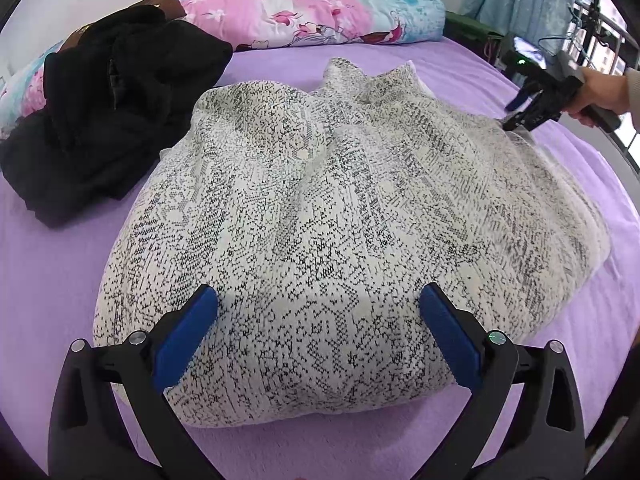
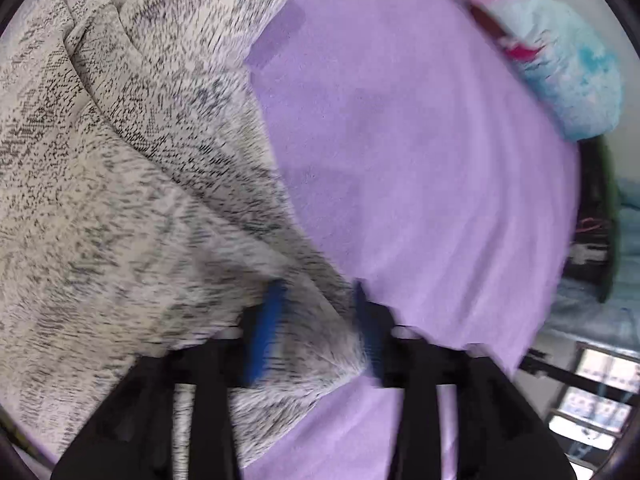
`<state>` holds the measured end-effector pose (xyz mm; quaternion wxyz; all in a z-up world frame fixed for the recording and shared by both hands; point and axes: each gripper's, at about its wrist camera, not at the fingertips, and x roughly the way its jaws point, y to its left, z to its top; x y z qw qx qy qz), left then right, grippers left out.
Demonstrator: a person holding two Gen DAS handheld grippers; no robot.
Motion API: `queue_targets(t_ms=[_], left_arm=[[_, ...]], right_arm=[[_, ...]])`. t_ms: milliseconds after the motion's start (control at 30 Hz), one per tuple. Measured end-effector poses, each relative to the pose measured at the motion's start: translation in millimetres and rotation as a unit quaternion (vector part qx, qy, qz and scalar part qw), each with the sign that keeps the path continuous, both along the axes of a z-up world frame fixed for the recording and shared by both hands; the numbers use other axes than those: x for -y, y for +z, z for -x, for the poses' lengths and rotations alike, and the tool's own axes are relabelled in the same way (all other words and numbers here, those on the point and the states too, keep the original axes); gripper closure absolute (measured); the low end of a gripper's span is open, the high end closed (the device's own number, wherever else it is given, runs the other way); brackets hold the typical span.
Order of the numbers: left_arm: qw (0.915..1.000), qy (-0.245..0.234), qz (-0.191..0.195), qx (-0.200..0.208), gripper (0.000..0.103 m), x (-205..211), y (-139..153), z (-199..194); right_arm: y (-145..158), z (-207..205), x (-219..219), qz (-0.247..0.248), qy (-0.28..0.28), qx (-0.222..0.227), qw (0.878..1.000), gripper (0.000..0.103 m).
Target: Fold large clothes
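Observation:
A large white knit garment with a black speckled pattern [image 1: 340,208] lies spread on the purple bed sheet [image 1: 60,264]. My left gripper [image 1: 318,312] is open, hovering over the garment's near edge, its blue pads apart and empty. My right gripper [image 2: 320,320] has its blue pads closed partway around a fold at the garment's right edge [image 2: 316,336]; the view is motion-blurred. In the left wrist view the right gripper [image 1: 516,116] shows at the garment's far right edge, held by a hand.
A heap of black clothing [image 1: 112,120] lies at the back left of the bed. A rolled pink and blue floral quilt [image 1: 312,16] runs along the far side. A metal bed rail and window [image 1: 608,40] stand at the right.

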<state>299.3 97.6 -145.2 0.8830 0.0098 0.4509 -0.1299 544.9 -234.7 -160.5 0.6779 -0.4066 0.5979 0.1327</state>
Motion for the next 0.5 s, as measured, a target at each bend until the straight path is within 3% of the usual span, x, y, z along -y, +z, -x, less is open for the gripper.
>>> queue_targets(t_ms=[67,233,367,433,500], left_arm=[[1.0,0.001,0.004,-0.002,0.006,-1,2,-1],[0.9998,0.013,0.014,-0.004,0.006,-11,9,-3],[0.9993,0.026,0.025,0.004,0.006,-27,21,-2],[0.9989,0.032,0.034,0.0,0.006,-33,24,-1],[0.997,0.041,0.065,-0.01,0.006,-41,25,2]], right_arm=[[22,12,1,-0.028,0.006,0.022,0.999,0.033],[75,47,29,-0.113,-0.047,0.061,0.991,0.033],[91,92,64,-0.167,-0.105,0.064,0.978,0.033],[94,123,91,-0.208,-0.147,0.071,0.964,0.032],[94,152,119,-0.263,-0.213,0.071,0.938,0.028]])
